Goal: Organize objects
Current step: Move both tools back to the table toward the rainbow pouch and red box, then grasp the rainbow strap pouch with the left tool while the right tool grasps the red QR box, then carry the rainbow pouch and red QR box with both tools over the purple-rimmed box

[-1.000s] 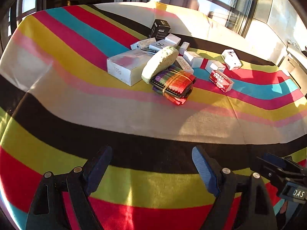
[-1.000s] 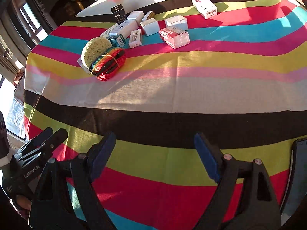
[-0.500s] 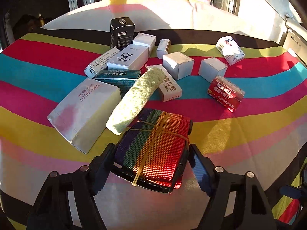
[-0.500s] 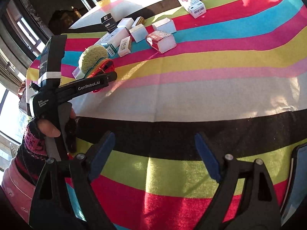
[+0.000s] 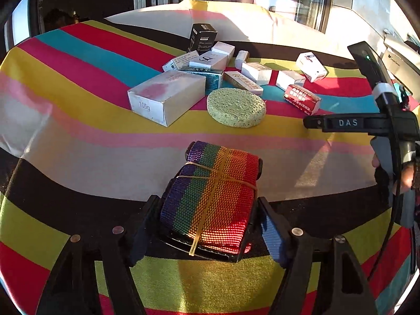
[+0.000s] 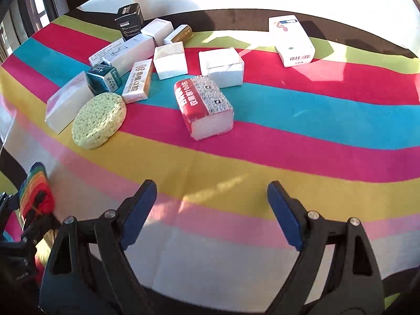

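Observation:
My left gripper (image 5: pixel 207 225) is shut on a rainbow strap bundle (image 5: pixel 210 194) tied with a rubber band and holds it over the striped cloth, near the table's front. The bundle also shows at the left edge of the right wrist view (image 6: pixel 35 191). A round green sponge (image 5: pixel 236 107) lies flat behind it, next to a large white box (image 5: pixel 168 95). My right gripper (image 6: pixel 210 210) is open and empty, over the cloth in front of a red and white packet (image 6: pixel 204 105).
Several small boxes cluster at the back, among them a black box (image 6: pixel 130 19), a teal box (image 6: pixel 103 78) and a white box (image 6: pixel 291 39) apart at the right. The striped tablecloth (image 6: pixel 315 157) covers the round table. The right gripper's body shows in the left wrist view (image 5: pixel 367 123).
My left gripper closed on the strap bundle and drew it back toward the front. The sponge that leaned on the bundle now lies flat. My right gripper moved forward toward the boxes.

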`<control>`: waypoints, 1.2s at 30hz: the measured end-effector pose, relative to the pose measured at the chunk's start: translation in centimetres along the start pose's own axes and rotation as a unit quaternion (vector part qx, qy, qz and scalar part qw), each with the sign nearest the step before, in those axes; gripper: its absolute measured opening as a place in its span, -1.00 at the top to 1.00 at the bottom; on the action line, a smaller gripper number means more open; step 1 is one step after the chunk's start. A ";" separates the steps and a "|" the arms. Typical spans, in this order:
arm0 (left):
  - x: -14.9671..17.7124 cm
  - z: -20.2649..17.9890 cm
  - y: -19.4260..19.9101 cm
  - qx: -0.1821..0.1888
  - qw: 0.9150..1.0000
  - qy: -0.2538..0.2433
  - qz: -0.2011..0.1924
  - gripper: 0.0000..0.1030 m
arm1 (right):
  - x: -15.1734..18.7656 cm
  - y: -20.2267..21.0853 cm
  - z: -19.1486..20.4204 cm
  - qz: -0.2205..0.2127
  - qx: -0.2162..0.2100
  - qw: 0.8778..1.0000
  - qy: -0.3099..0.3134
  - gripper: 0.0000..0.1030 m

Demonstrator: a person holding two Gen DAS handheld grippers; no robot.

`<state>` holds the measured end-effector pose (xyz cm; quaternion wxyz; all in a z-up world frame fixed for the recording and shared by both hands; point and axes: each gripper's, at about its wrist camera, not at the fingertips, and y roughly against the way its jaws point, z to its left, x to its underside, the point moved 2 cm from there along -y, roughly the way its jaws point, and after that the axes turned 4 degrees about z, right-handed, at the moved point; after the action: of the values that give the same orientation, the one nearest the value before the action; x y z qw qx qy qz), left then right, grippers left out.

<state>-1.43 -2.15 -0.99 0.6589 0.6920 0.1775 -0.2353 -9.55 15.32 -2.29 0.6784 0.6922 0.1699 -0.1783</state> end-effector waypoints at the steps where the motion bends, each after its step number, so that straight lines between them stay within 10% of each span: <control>1: 0.0 -0.2 0.0 -0.007 1.000 -0.006 0.001 -0.47 | -1.0 -0.5 0.1 -0.005 0.002 1.000 0.005 -0.72; 5: 0.2 0.3 0.0 -0.001 1.000 0.004 0.002 -0.54 | -3.6 -2.2 0.9 -0.011 -0.008 1.000 0.019 -0.69; 9: 0.2 0.2 -0.1 -0.002 1.000 0.001 0.002 -0.56 | -3.0 -1.2 1.0 -0.014 -0.010 1.000 0.002 0.13; 21: 0.2 0.3 -0.2 -0.012 1.000 0.008 0.006 -0.69 | 9.1 5.2 4.4 -0.046 -0.018 0.998 0.039 0.14; 28: -0.8 0.6 -1.0 -0.020 0.999 0.008 0.031 -0.83 | 8.8 5.4 5.6 -0.063 0.001 0.996 0.055 0.14; 30: -1.4 0.5 -1.2 -0.017 0.999 0.003 0.037 -0.68 | 8.9 5.5 5.9 -0.067 0.012 0.996 0.062 0.14; 31: -1.5 0.2 -1.0 -0.009 0.999 -0.004 0.033 -0.24 | 8.8 5.5 5.9 -0.067 0.012 0.996 0.063 0.14; 36: -0.1 -1.8 0.2 -0.030 0.999 -0.019 0.016 -0.21 | 8.7 5.4 5.3 -0.063 -0.009 0.997 0.049 0.14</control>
<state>-1.28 -0.36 -0.76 0.6860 0.6705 0.1608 -0.2324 0.60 9.87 -1.83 0.6627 0.6819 0.2482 -0.1851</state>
